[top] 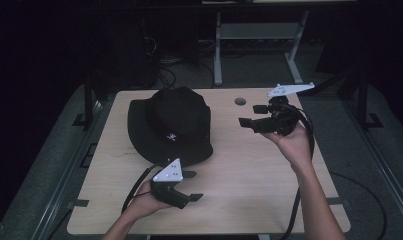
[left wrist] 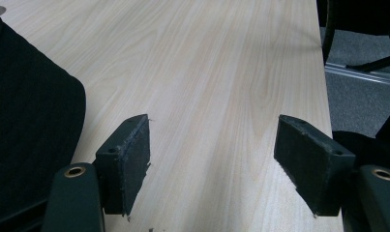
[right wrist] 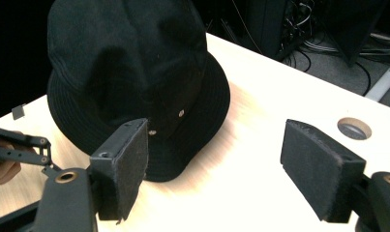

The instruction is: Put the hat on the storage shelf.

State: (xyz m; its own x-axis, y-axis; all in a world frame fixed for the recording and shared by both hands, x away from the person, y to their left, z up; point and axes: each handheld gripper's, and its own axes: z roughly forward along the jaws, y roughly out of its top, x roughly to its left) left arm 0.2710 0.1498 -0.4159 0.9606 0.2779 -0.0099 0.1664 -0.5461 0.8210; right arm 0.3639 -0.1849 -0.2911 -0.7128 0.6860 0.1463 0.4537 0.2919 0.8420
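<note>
Both grippers are held w/ jaws spread wide & nothing pinched between them: left gripper (top: 192, 186) is kept low over the near-left part of the table (top: 249, 170), just in front of the hat (top: 170, 125); right gripper (top: 254, 115) is raised above the far-right part, jaws turned toward the hat but well apart from it. Light wood-grain laminate is seen on the tabletop, w/ a round cable hole (top: 240, 101) near the far edge. Grey floor is seen around the table, the room beyond is dark, & a pale desk frame (top: 218, 50) w/ loose cables is made out behind. The hat is set crown-up on the left-centre of the table, brim flat on the wood; black fabric, a soft dented crown, a wide floppy brim & a small white logo (top: 172, 135) on the near side are noted. In the right gripper view the hat (right wrist: 134, 77) is seen beyond the jaws, w/ small metal eyelets (right wrist: 181, 113) on the crown side. In the left gripper view the brim (left wrist: 33, 135) is seen just beside the left jaw; touching or not can't be told.
</note>
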